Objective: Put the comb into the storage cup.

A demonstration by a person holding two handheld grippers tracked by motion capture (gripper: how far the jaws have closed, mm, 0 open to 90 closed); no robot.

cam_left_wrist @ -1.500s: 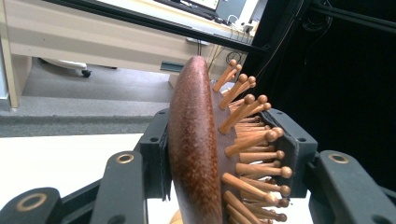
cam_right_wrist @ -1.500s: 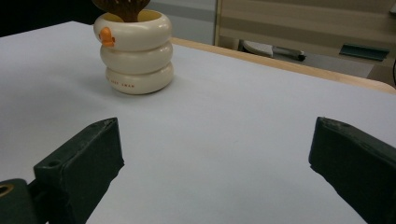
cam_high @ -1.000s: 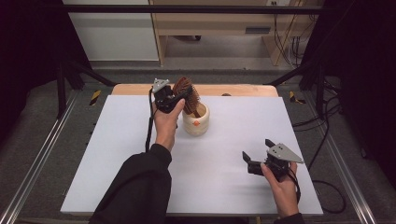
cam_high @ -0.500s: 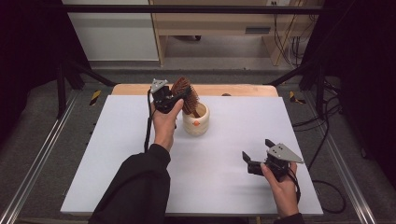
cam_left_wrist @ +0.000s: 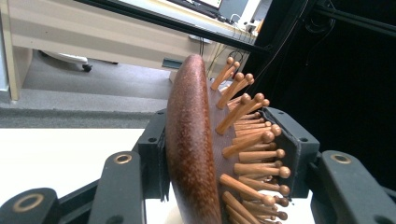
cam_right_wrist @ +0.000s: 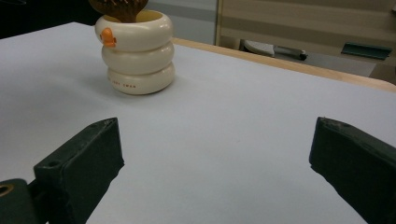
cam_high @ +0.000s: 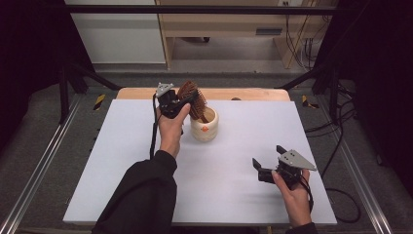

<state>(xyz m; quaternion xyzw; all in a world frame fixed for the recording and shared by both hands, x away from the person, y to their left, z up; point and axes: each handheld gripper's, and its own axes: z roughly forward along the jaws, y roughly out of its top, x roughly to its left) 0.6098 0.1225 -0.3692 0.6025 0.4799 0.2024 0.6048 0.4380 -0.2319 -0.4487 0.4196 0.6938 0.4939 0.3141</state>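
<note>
**Brush in the grip, cup just beside it**

While the brush stays clamped over the cup, the step in hand looks like either lifting it out of the cup or lowering it in; the pictures alone do not settle which.

The surface (cam_high: 146, 161) is the largest thing here: a flat, matte white board with a strip of pale wood showing along its far edge. Near the middle of that far edge stands the cup (cam_high: 204, 127), a cream, glossy piece shaped like stacked rounded rings, with a small orange mark on its side (cam_right_wrist: 108, 37). It looks smooth and heavy enough to stay put, though a sideways tug could tip it.

The brush (cam_high: 191, 95) leans out of the cup's mouth. Its back is a rounded, polished, speckled red-brown wood (cam_left_wrist: 189, 140); the face carries pale wooden pins with ball tips.

The left hand-held gripper (cam_high: 181, 101) holds the brush head, one jaw on the smooth back, the other against the pin tips. That grip may slip on the curve, so the next move calls for a straight, slow motion along the cup's axis.

The right hand-held gripper (cam_high: 267, 166) rests near the right front corner, jaws spread wide and empty.
</note>
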